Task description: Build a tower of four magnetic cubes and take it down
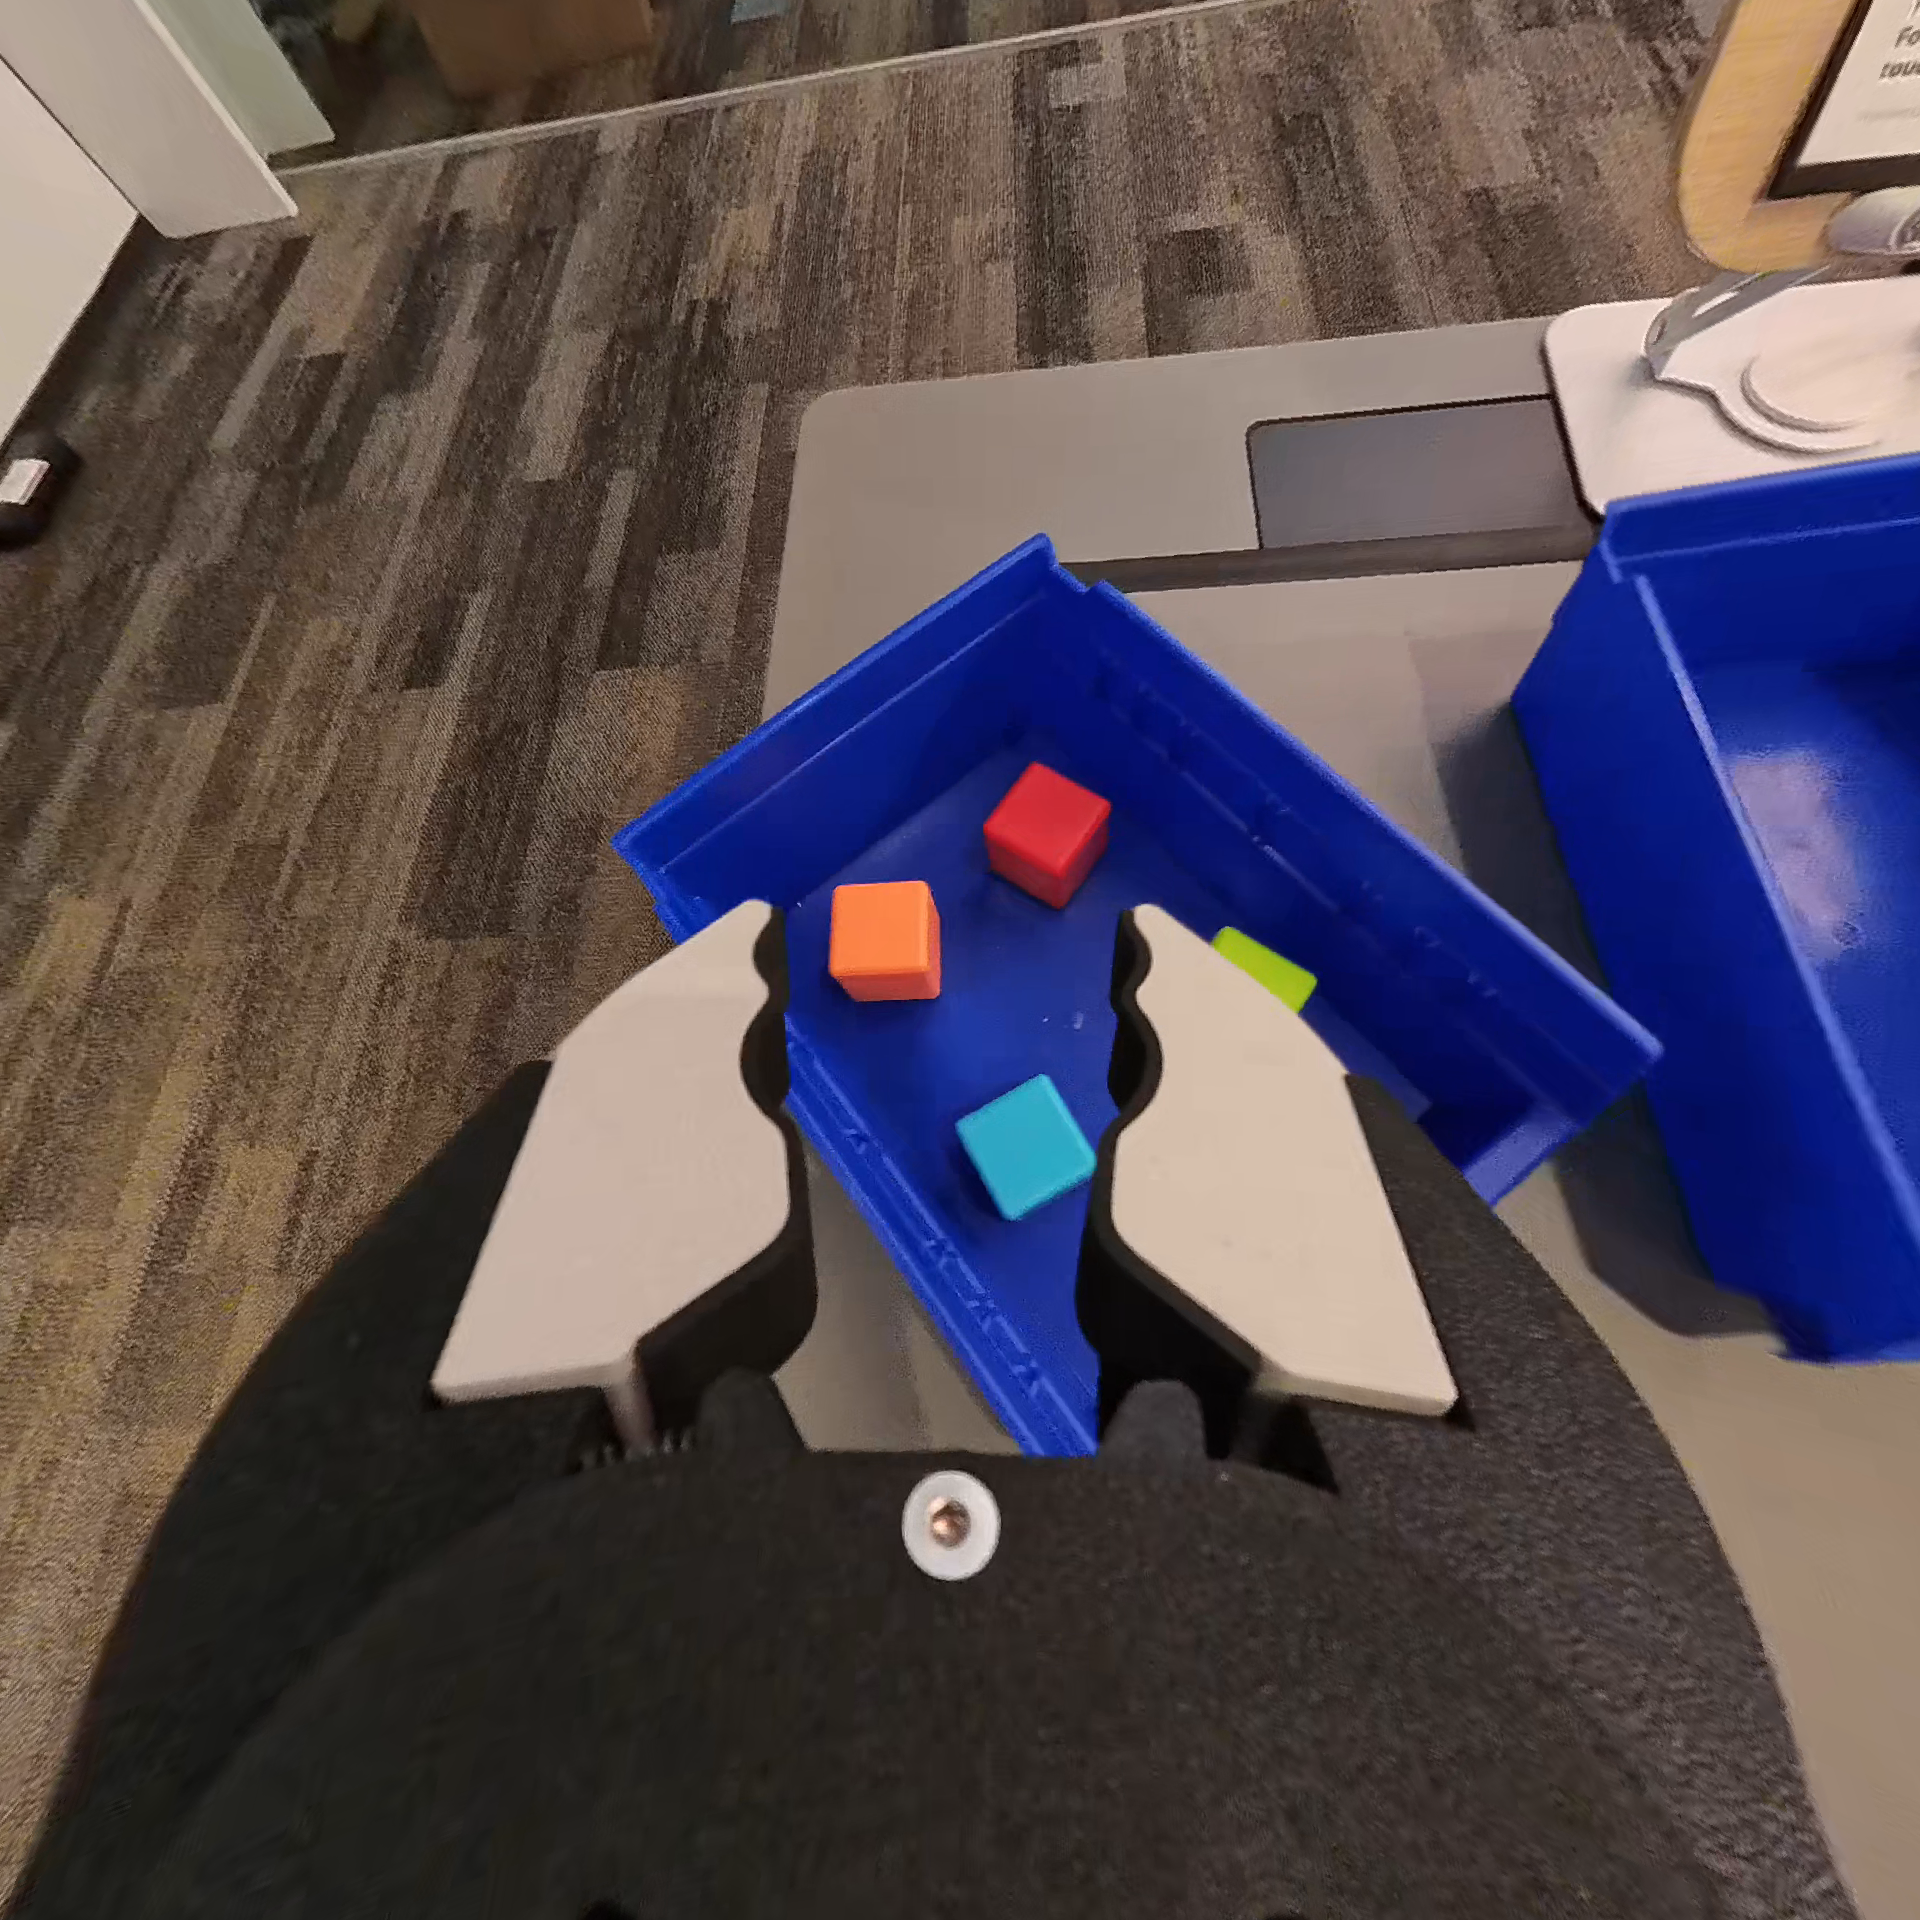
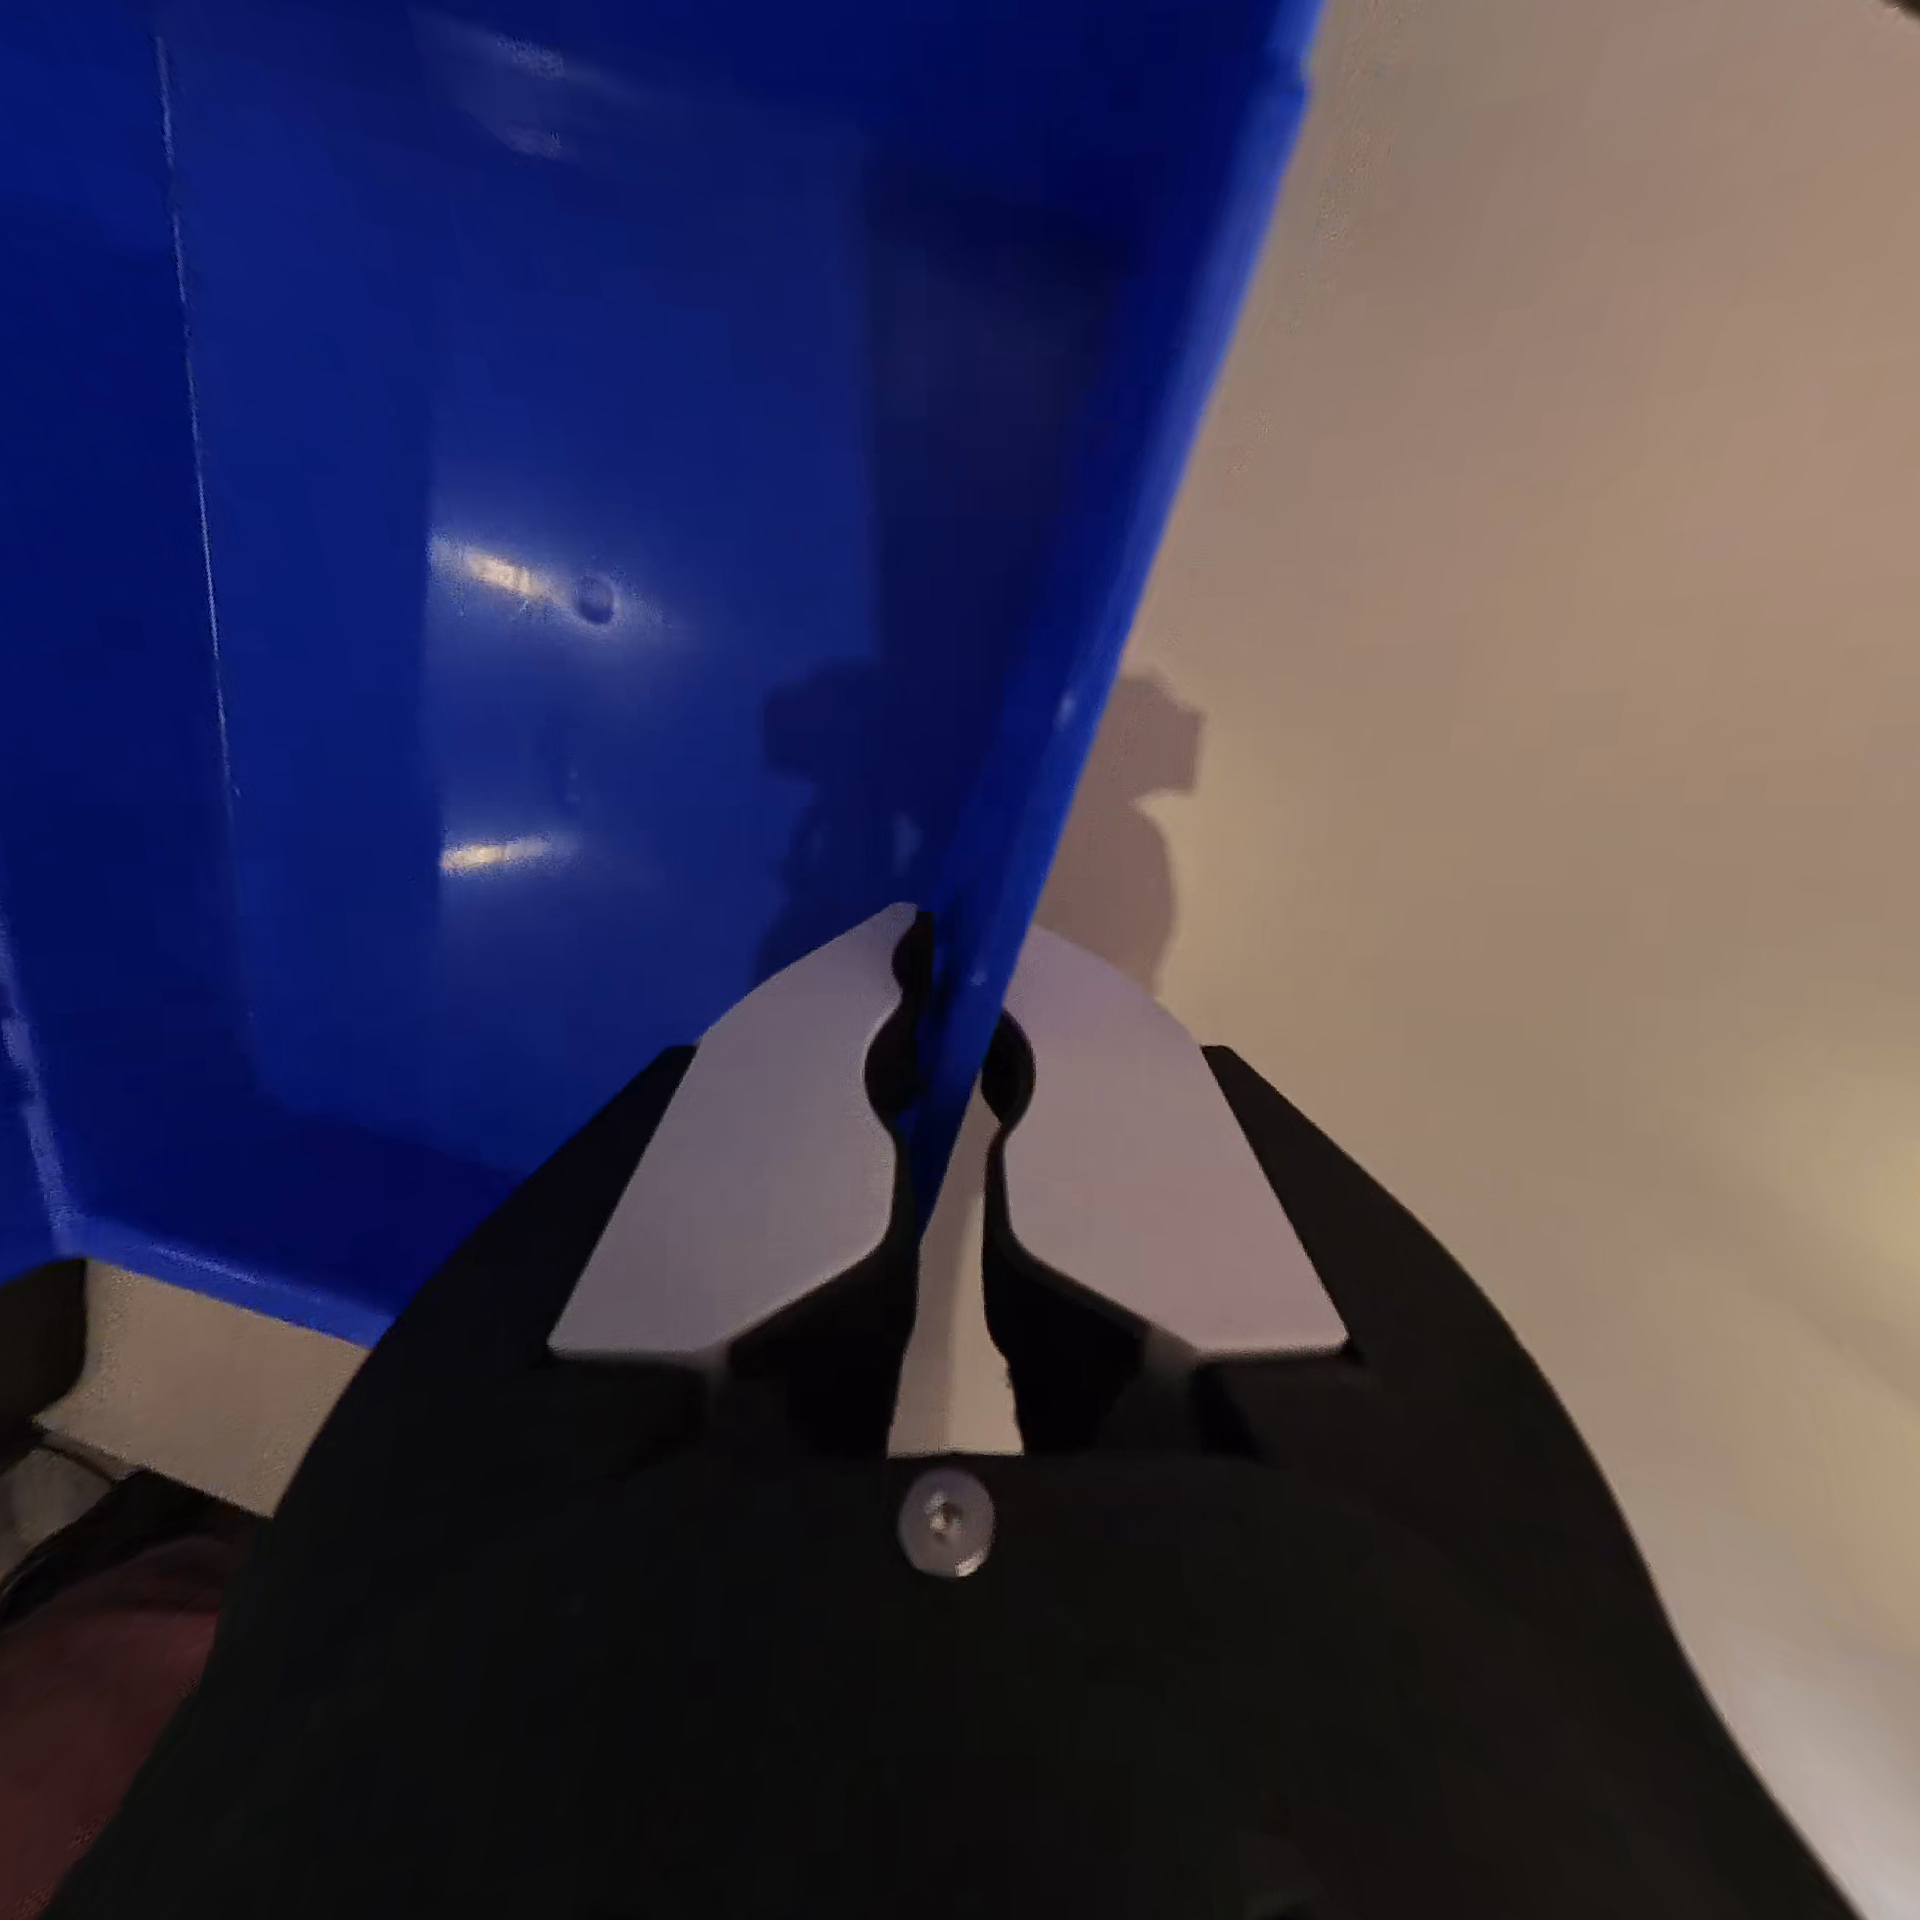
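Meanwhile, the left gripper (image 1: 951, 914) gaped over 4 loose cubes, teal cube (image 1: 1023, 1145) at 6 o'clock, while the right gripper (image 2: 961, 930) pinched the larger bin's wall (image 2: 1023, 790), risking tipping it.

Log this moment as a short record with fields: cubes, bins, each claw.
cubes: red cube, orange cube, cyan cube, green cube, all loose and apart, none stacked
cube location: floor of the smaller blue bin
second bin: larger blue bin, inside looks empty where visible
left claw: open, above the smaller bin
right claw: shut on the larger bin's wall
surface: grey table
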Motion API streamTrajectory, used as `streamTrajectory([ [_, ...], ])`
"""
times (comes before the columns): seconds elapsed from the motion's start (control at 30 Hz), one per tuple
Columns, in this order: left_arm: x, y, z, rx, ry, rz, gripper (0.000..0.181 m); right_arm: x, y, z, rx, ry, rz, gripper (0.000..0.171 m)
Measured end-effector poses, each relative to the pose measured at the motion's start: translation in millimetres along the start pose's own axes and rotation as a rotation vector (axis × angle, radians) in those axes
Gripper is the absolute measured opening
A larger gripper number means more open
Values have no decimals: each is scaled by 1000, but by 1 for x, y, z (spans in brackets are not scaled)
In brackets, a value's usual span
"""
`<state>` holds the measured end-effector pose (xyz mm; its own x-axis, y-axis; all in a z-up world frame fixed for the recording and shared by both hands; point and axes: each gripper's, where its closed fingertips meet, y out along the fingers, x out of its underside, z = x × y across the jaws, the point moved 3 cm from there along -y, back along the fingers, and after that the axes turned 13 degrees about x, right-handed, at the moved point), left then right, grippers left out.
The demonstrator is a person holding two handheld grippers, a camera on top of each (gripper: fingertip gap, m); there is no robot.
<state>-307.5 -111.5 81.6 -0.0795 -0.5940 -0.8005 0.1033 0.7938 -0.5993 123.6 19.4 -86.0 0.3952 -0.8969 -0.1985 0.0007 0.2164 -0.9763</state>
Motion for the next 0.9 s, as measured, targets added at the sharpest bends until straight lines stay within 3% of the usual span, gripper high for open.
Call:
streamTrajectory([
  [0.17,-9,1,16,-25,45,8,58,16,3,64,-59,-6,-40,7],
  [0.37,-14,5,26,-52,79,-14,59,74,5,196,-12,205,-75,6],
  [0.53,-23,16,39,-21,73,0,60,117,4,274,-18,366,-85,6],
  [0.7,-20,19,40,-75,105,-44,61,139,5,322,-3,454,-84,6],
  [0.9,-11,17,32,-102,91,-82,63,147,6,343,2,425,-77,7],
])
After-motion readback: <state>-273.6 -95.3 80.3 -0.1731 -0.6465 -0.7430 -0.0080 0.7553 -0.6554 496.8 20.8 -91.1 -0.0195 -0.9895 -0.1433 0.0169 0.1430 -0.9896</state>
